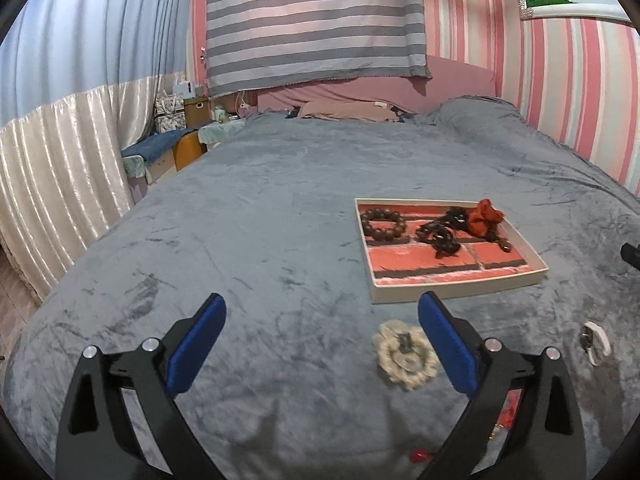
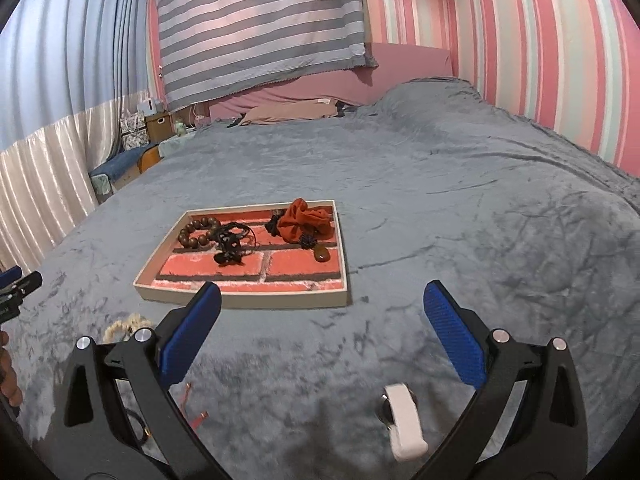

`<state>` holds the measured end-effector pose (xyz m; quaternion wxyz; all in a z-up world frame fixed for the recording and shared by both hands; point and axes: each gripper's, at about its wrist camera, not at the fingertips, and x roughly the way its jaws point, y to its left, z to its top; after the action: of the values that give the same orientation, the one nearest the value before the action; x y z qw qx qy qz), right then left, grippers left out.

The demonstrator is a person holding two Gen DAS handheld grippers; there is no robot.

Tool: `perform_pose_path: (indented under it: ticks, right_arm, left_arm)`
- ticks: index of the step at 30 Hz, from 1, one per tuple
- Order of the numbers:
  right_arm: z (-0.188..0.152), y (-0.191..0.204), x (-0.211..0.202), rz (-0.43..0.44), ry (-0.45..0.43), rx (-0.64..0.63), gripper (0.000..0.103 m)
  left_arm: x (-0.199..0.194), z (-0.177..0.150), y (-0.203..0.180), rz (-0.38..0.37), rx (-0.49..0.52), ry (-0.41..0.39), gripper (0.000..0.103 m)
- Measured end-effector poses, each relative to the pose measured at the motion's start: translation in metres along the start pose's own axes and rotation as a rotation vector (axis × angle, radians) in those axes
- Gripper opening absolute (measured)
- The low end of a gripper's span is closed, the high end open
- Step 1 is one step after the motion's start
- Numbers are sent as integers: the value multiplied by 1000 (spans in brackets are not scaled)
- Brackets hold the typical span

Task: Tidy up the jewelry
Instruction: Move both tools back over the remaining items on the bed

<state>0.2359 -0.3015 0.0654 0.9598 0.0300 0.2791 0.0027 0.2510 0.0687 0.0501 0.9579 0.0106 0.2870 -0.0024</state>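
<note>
Grey plush bedding (image 1: 280,208) is carrying every item in play. On it, a shallow cream tray (image 1: 536,258) with a brick-pattern liner is lying ahead of both tools and is already holding a brown bead bracelet (image 1: 382,226), a tangle of dark cord jewelry (image 1: 440,232) and a red fabric piece (image 1: 486,216) with a stone pendant (image 2: 322,255) at its near edge.

Left tongs (image 1: 320,344) are standing wide, with nothing between the blue pads. Right tongs (image 2: 320,332) are likewise standing wide and empty.

Several pieces are still lying loose on the bedding, short of the tray:

1. A cream knitted ring (image 1: 404,354) is lying flat just inside the right finger of the left tongs, touching neither pad. It is roughly round, so no long axis is governing the approach. The tray is lying ahead of it and to the right.
2. A white clip-like piece (image 2: 404,420) is lying between the fingers of the right tongs, below and behind the pad tips, toward the right finger. Its long axis is running roughly along the pointing line of the tongs, so the pads would be closing across its narrow side.
3. Small red pieces (image 1: 418,456) and a thin red strip (image 2: 192,404) are lying at the bottom of the views, too blurred to identify.

Judgement: the left tongs are nearer the knitted ring and the right tongs are nearer the white piece. Either pick is likely requiring a drop toward the bedding and a slight pull back before closing, since both items are lying nearer than the pad tips.
</note>
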Motion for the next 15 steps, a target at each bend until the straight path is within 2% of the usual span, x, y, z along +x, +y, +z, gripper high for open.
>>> perform_pose_path:
  ticks: [6, 15]
  right_arm:
    - [-18, -6, -21, -19, -12, -9, 99]
    - [-43, -19, -27, -58, -6, -14, 99]
  left_arm:
    - [-16, -13, -13, -31, -16, 2, 95]
    - [-28, -40, -27, -68, -12, 13, 95]
